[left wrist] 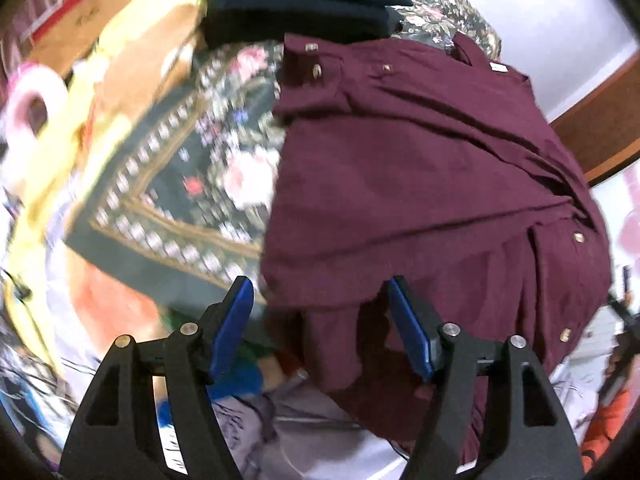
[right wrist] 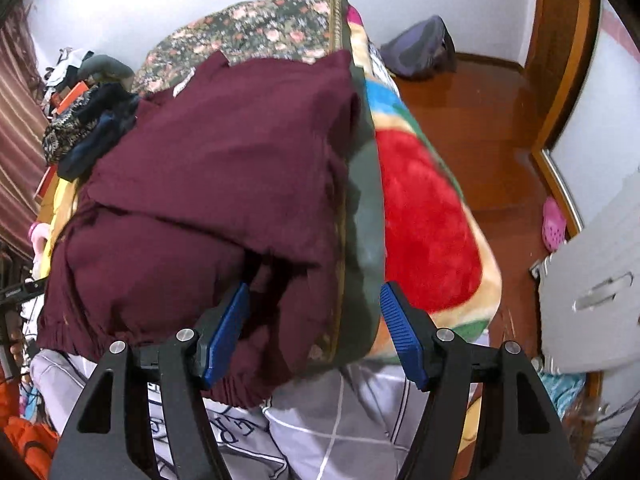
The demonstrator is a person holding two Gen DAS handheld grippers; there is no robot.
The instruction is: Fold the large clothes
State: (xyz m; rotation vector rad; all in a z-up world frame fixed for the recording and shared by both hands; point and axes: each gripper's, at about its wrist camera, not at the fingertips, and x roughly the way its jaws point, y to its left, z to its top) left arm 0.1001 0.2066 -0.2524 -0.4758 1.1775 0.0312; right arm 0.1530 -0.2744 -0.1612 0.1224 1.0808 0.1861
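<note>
Maroon garment [left wrist: 420,184] on floral bedspread [left wrist: 192,184], both jaws apart, empty.

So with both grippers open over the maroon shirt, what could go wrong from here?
1. The maroon shirt hangs past the near edge of the floral bedspread, its elastic hem dangling; it may slide off.
2. The fabric is bunched in loose, uneven layers, so the right gripper could pinch only one layer.
3. The left gripper view is blurred, and the folded dark clothes sit close behind the shirt; a pull could disturb them.
</note>
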